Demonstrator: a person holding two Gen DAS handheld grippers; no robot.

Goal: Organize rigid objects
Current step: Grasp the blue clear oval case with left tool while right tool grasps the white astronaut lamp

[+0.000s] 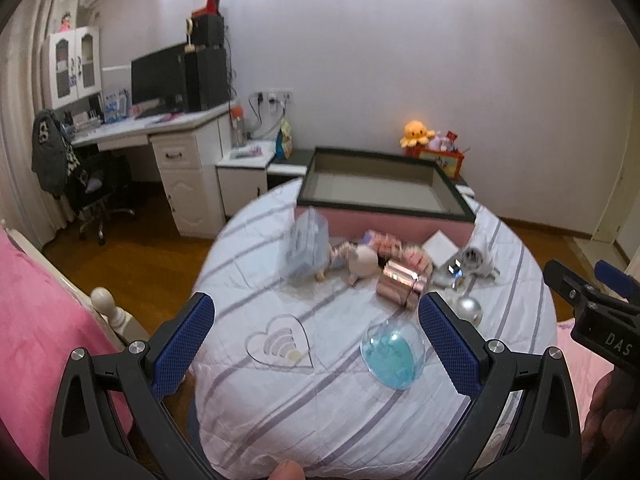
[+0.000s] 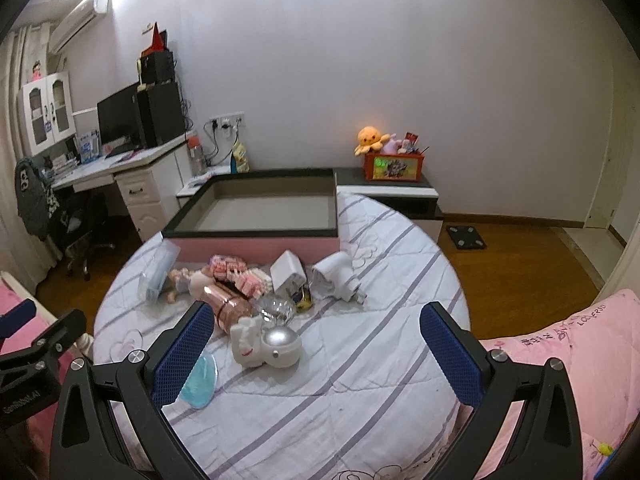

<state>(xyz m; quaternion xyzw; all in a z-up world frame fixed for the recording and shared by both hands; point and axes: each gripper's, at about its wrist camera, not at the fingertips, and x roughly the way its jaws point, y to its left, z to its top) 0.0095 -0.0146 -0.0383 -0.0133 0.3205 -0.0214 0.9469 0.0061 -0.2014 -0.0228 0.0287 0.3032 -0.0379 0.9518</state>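
A pile of small objects lies on the striped bed cover (image 2: pixel 360 392): a rose-gold canister (image 2: pixel 224 304), a clear blue box (image 1: pixel 306 246), a doll (image 1: pixel 362 258), pink block toys (image 2: pixel 240 274), a white charger box (image 2: pixel 286 274), a white plug adapter (image 2: pixel 336 280), a white and silver toy (image 2: pixel 272 344) and a blue clear dish (image 1: pixel 394 352). A pink storage box (image 2: pixel 260 212) with a dark rim stands open behind them. My left gripper (image 1: pixel 316 344) is open and empty above the cover, near the blue dish. My right gripper (image 2: pixel 316 352) is open and empty, just in front of the white and silver toy.
A desk (image 1: pixel 168 128) with a monitor and an office chair (image 1: pixel 96 184) stand at the left. A low cabinet (image 2: pixel 388 192) with a plush octopus (image 2: pixel 370 138) stands by the wall. A pink quilt (image 2: pixel 560 360) lies at the right. Wooden floor surrounds the bed.
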